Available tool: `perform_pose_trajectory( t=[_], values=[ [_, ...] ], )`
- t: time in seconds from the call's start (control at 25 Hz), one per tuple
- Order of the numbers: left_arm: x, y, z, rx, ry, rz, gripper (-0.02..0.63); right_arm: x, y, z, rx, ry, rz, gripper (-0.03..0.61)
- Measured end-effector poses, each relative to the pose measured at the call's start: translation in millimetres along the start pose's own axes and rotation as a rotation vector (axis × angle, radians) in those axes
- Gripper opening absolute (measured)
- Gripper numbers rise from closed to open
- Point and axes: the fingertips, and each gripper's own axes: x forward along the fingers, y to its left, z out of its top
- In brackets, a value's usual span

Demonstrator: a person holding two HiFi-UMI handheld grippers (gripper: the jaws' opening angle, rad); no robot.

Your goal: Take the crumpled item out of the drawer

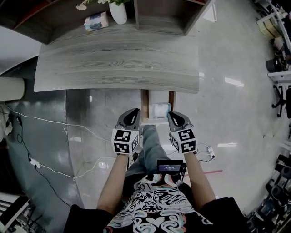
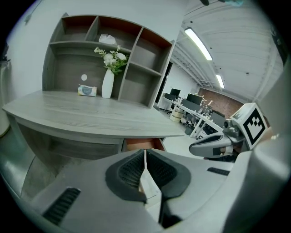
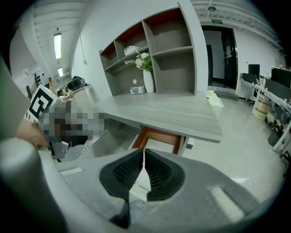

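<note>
— Is there any writing to read here?
— None. The cubes on the left gripper (image 1: 134, 111) and the right gripper (image 1: 171, 114) carry only black-and-white square patterns.
— And the green sign (image 3: 217, 21)?
— Too small to read, like the print on the packet (image 1: 96, 21) at the desk's (image 1: 113, 63) back edge.

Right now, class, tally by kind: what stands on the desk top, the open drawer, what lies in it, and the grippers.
Vase with flowers: 1
Small packet: 1
Open drawer: 1
Pale item inside it: 1
Grippers: 2, the left gripper and the right gripper, both shut
Total: 6
</note>
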Motion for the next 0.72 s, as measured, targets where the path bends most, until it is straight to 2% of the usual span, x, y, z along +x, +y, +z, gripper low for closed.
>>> perform_pose_trajectory(
  t=[0.2, 0.44, 0.72],
  values=[
    [19.6, 4.8, -18.6, -0.007, 0.049, 0.008, 0.003, 19.5, -2.2, -12.3, -0.016, 0.047, 0.025, 0.009],
    [45.3, 7.2, -42.7, 0.04, 0.15, 0.016, 0.003, 40.8, -5.5, -27.2, -0.023, 0.105, 0.053, 0.014],
    [61.9, 7.5, -51.5, 0.067, 0.185, 0.013, 0.003, 59.6, -7.5, -51.7, -0.039, 0.161, 0.052, 0.019]
  ],
)
